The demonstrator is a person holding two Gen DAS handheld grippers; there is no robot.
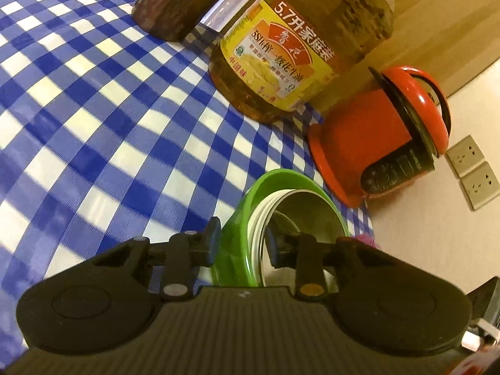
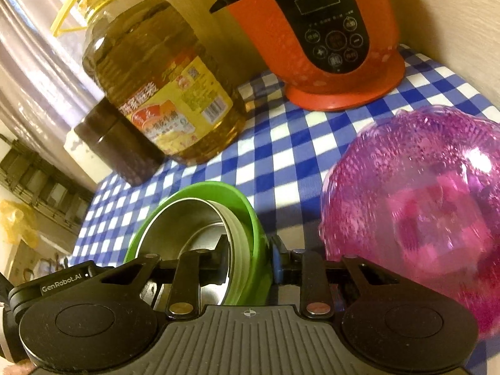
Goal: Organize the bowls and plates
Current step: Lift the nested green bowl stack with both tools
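Both your left hand-held gripper (image 1: 242,247) and right hand-held gripper (image 2: 250,257) pinch opposite walls of the green bowl (image 2: 247,218), steel bowl (image 2: 187,218) nested inside, near the worktop's (image 2: 281,156) edge; uneven lifting could tip it against the purple bowl (image 2: 422,203)

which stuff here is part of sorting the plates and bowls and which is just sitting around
For the job: green bowl, steel bowl nested in it, pink bowl.

Lying about: oil bottle, red cooker, dark jar, checked cloth.
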